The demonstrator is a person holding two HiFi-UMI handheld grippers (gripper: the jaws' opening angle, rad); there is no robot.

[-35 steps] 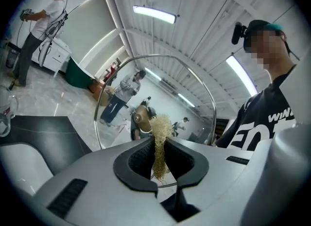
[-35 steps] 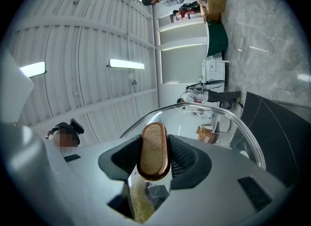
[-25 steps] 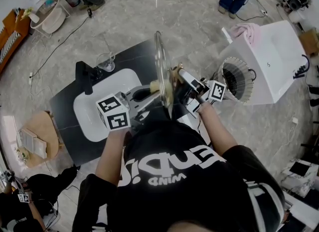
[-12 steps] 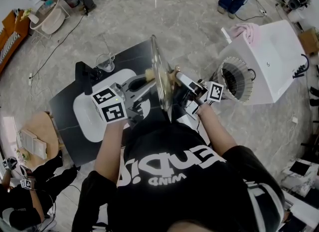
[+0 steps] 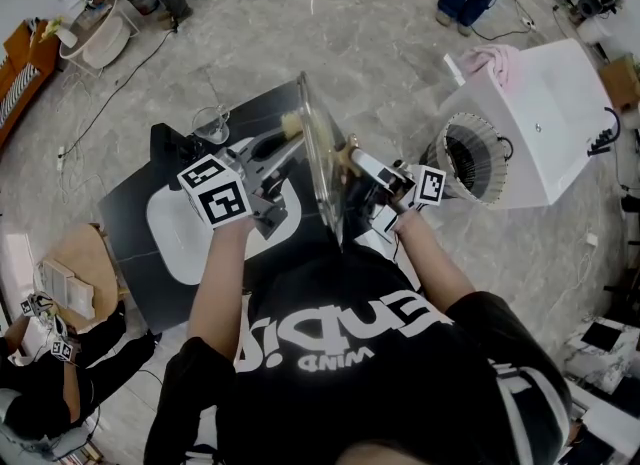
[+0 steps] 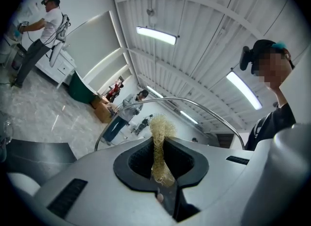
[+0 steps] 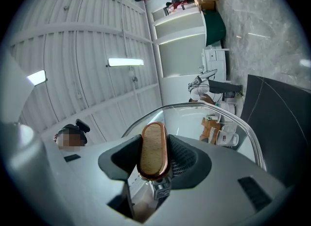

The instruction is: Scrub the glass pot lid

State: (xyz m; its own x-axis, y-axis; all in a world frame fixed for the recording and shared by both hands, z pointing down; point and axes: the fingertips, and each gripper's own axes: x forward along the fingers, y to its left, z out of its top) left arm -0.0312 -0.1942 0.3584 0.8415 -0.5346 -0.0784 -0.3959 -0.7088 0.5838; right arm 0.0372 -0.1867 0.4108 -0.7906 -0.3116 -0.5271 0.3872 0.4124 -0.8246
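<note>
Step in hand: scrubbing, by judgement mid-stroke.
- Right gripper clamped on wooden handle of glass pot lid.
- Lid held on edge in air above dark worktop, by right edge of white sink.
- Left gripper pinches fibrous scrub pad; pad tip at lid's glass face near upper rim, contact likely but not certain.
- Next move calls for pad pressed to glass and stroked across face, with right grip firm against push so lid does not twist.

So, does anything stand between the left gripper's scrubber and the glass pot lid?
Nothing visible does. The left gripper pinches a pale yellow fibrous scrubber whose tip appears to meet the round glass pot lid near its rim. The right gripper clamps the lid's wooden handle on the opposite face.
</note>
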